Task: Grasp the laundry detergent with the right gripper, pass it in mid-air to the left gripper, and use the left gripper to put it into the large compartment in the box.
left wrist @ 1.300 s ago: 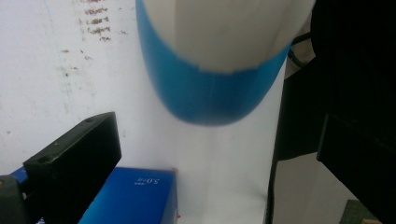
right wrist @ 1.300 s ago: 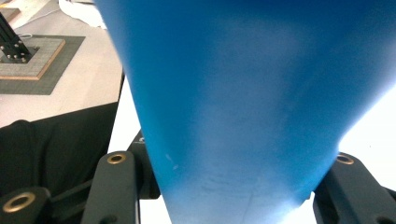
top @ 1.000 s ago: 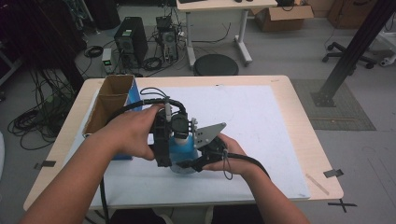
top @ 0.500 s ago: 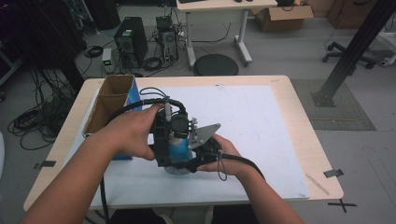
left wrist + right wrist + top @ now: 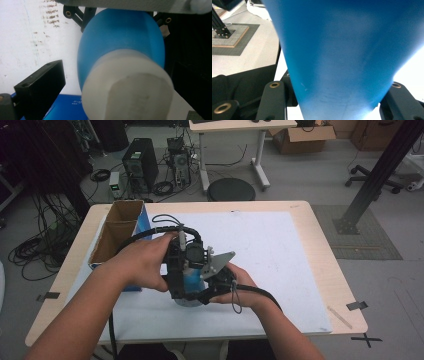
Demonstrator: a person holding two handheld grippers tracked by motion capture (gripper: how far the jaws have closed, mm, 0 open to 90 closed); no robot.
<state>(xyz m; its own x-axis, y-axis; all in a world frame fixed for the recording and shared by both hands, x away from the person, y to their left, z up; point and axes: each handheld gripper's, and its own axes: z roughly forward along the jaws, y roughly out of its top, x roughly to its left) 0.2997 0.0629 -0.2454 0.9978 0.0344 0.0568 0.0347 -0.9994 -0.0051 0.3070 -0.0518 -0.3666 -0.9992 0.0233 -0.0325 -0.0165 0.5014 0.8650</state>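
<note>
Blue plastic with a whitish cap — the bottle [image 5: 120, 50] sits low and central over the white sheet, at about 6 o'clock on the bench [image 5: 325, 270], caught between the two tools. In the right gripper view the right claw [image 5: 337, 100] has its black jaws pressed against the bottle's blue body from both sides, so it is pinching the bottle firmly. In the left gripper view the capped end points almost straight at the camera; one black jaw stands clear of it at 8 o'clock with white sheet showing between, and the other side is lost in shadow at 3 o'clock, so the left claw [image 5: 117, 82] reads as spread around the cap and not yet gripping. From the high view the left hand [image 5: 145, 262] comes in from 9 o'clock and the right hand [image 5: 240, 287] from 4 o'clock, meeting over the bottle. A cardboard box [image 5: 117, 232] with a blue side lies at 10 o'clock of them. The step looks like bracing the bottle to work its cap — next, the left claw would need to close squarely on the cap while the right keeps the body from turning.
</note>
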